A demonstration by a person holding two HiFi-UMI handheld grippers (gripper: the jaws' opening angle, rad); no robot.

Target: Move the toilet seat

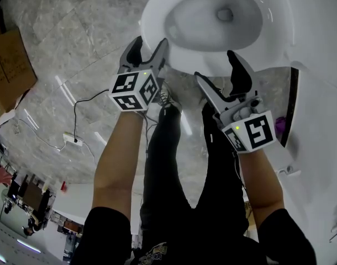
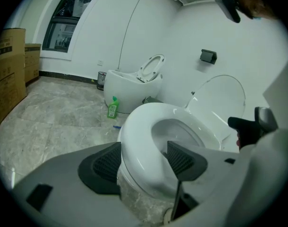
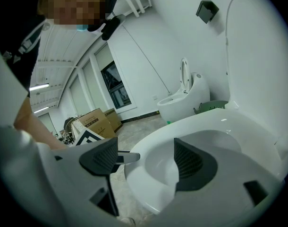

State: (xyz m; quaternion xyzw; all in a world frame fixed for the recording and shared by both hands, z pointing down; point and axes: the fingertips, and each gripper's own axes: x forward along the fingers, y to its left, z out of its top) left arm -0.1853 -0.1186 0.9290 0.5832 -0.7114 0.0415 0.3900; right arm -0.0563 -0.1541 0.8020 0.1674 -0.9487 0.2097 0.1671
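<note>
The white toilet seat lies down on the bowl, and its lid stands raised against the wall. My left gripper is open at the front left of the seat. Its jaws straddle the rim, one outside and one inside the bowl, both close to it. My right gripper is open at the front right. One pad is over the bowl and the other is outside the seat. In the right gripper view, the left gripper's fingertip shows just past the rim.
A second toilet stands by the far wall with a green bottle and a small bin beside it. Cardboard boxes sit at the left. A power strip with its cable lies on the marble floor.
</note>
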